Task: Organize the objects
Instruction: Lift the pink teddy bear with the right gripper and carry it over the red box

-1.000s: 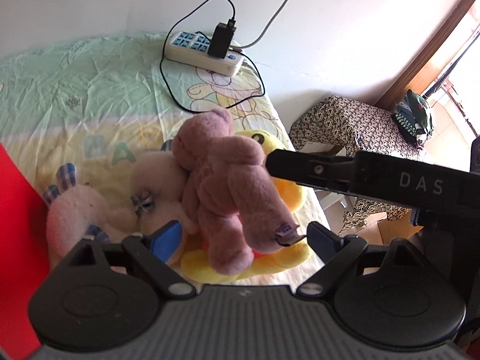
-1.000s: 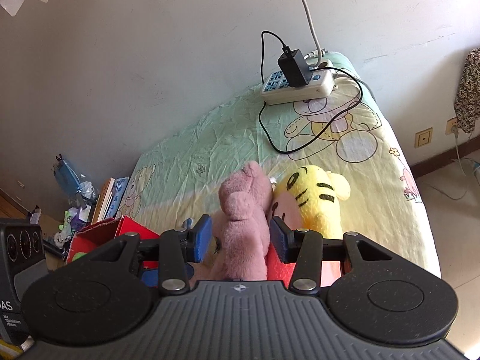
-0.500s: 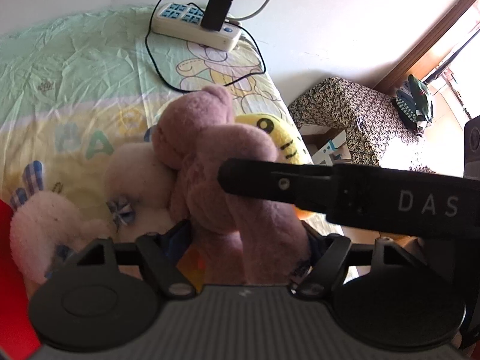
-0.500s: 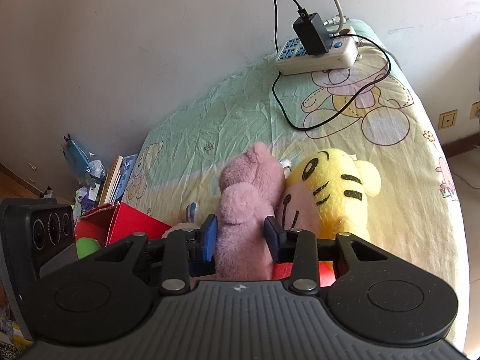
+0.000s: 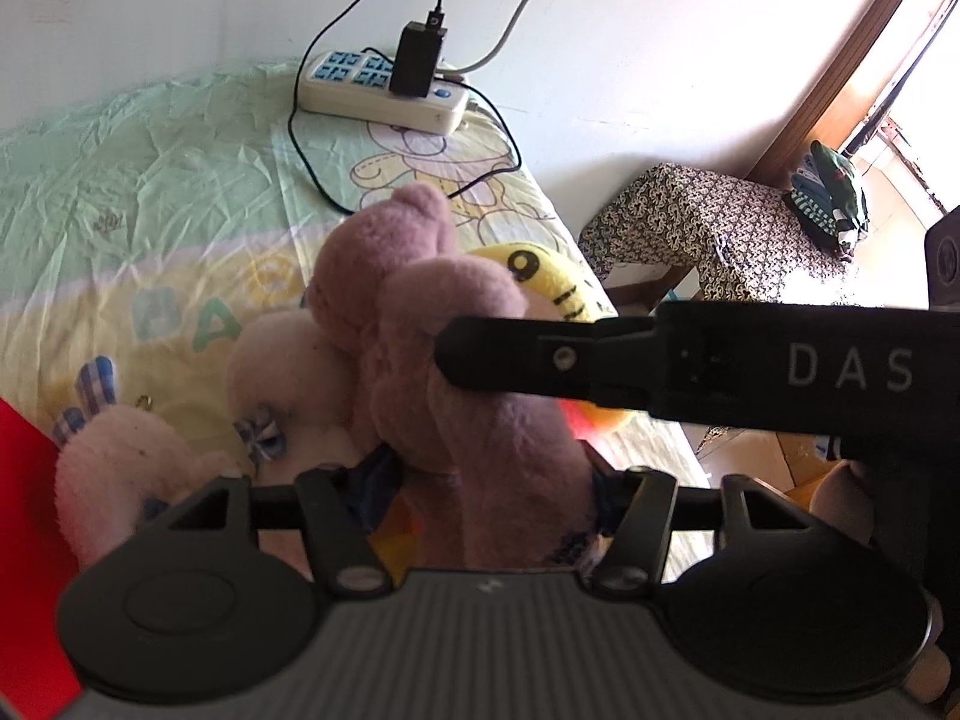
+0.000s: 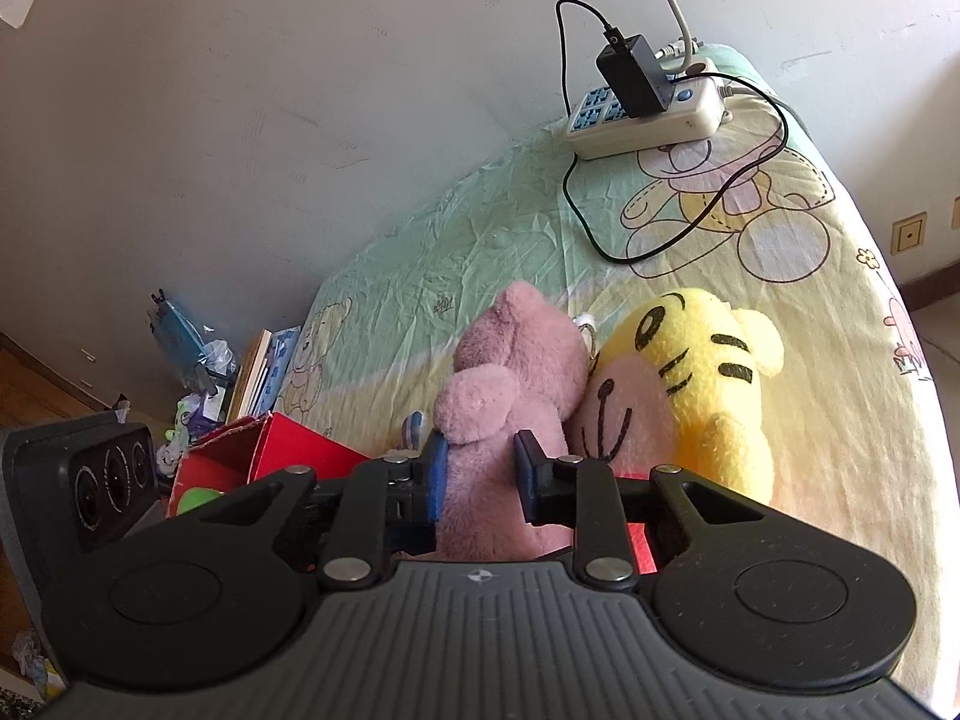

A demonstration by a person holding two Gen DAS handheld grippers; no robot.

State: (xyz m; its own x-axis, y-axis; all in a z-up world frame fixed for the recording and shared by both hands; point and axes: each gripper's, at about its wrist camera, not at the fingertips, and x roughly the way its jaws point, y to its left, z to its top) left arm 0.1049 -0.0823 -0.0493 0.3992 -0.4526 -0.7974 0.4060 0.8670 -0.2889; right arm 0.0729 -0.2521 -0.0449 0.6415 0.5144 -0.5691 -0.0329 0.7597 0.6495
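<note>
Plush mauve-pink teddy bear sat upright on my bed, on the pastel cartoon-print sheet, leaning against the yellow tiger-striped plush toy at its three o'clock. My right gripper had just been closing, and its blue-padded jaws pressed into the bear's lower body from both sides. My left gripper had just been closing too; it squeezed one fuzzy limb of the same bear, and in that view the right gripper's black finger crossed the bear from three o'clock. A pale pink plush rabbit with blue checked ears lay beside the bear at nine o'clock. Towards twelve o'clock, well apart from the toys, a white power strip with a black adapter rested on the sheet by the wall. At eight o'clock in the right view stood an open red cardboard box.
</note>
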